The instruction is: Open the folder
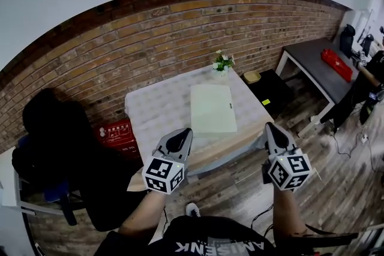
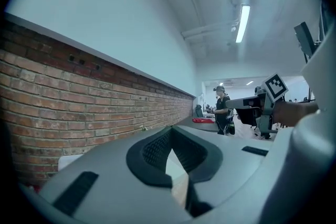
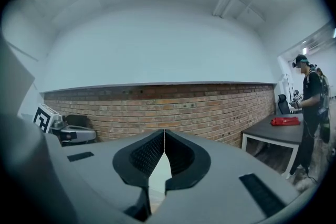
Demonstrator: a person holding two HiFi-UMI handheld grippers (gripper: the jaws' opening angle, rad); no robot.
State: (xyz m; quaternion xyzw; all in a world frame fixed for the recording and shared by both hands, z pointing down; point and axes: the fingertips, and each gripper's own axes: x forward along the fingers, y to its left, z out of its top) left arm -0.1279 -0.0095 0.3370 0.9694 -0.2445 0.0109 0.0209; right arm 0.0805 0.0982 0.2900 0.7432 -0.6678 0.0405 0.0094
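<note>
A pale green folder [image 1: 213, 108] lies shut and flat on a small table [image 1: 150, 111] against the brick wall. My left gripper [image 1: 187, 130] hovers at the table's near edge, just left of the folder, jaws shut and empty. To the right, off the table's near right corner, my right gripper [image 1: 268, 125] is also shut with nothing in it. In the left gripper view the left gripper [image 2: 170, 127] has its jaws meeting at the tips, pointing level along the wall. The right gripper view shows the right gripper [image 3: 164, 131] with jaws closed, facing the brick wall.
A small pot of white flowers [image 1: 222, 62] stands at the table's far edge. A red box [image 1: 117, 131] sits on the floor to the left, near a dark chair [image 1: 54, 147]. A grey table [image 1: 318, 66] with a red thing [image 1: 336, 64] stands at right, a person [image 1: 366, 84] beside it.
</note>
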